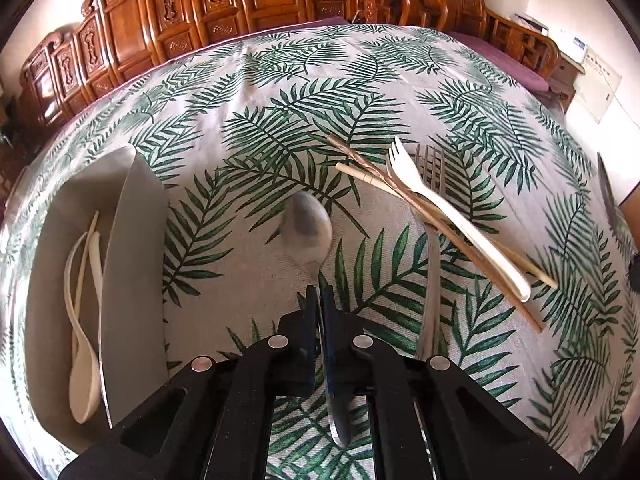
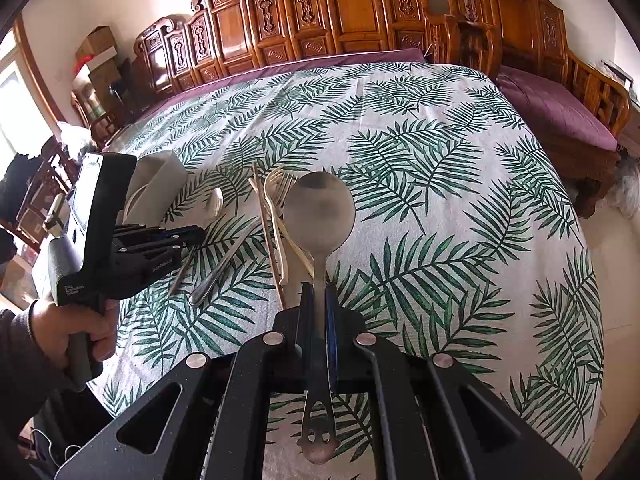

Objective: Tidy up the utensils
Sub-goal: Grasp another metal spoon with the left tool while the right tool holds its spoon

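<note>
My left gripper is shut on the handle of a metal spoon, held above the leaf-print cloth, bowl pointing away. A grey tray to its left holds white plastic spoons. To the right lie a white plastic fork, a metal fork and wooden chopsticks, crossed in a pile. My right gripper is shut on a larger round-bowled metal spoon with a cut-out handle end. The left gripper shows at the left of the right wrist view.
The tablecloth covers a large table. Carved wooden chairs and a bench stand behind and to the right. The utensil pile and grey tray lie left of the right gripper.
</note>
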The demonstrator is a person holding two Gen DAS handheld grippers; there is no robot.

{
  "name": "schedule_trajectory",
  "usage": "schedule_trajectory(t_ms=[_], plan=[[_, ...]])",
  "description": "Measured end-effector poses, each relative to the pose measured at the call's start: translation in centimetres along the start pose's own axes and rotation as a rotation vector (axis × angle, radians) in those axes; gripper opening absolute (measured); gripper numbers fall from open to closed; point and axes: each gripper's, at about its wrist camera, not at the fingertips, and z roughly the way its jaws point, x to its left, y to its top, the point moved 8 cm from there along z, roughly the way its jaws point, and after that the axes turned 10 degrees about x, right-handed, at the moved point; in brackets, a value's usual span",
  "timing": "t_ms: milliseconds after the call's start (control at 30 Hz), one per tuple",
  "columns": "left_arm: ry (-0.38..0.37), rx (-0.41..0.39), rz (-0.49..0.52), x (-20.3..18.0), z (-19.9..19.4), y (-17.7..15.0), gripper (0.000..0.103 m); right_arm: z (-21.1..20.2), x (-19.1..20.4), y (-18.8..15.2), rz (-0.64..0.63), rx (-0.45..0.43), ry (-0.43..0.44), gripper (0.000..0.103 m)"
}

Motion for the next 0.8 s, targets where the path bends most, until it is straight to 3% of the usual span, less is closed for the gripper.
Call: schedule_trajectory(t_ms=[300,633,800], plan=[[-0.010,-0.007,0.012,1.1,-1.5,-0.9,0.001,0.1,0.5,0.0,-0.006,0.003,0.012,0.007],[-0.034,-0.091,0.053,1.5,-6.1,-1.3,0.000,0.1,2.0,-0.1,-0.032,0.001,0.012,0.007],[-0.043,-0.048,0.020,2.3,-5.2,-1.5,0.000,0.2,2.2,-0.2,-0.040,0.003,0.002,0.007]])
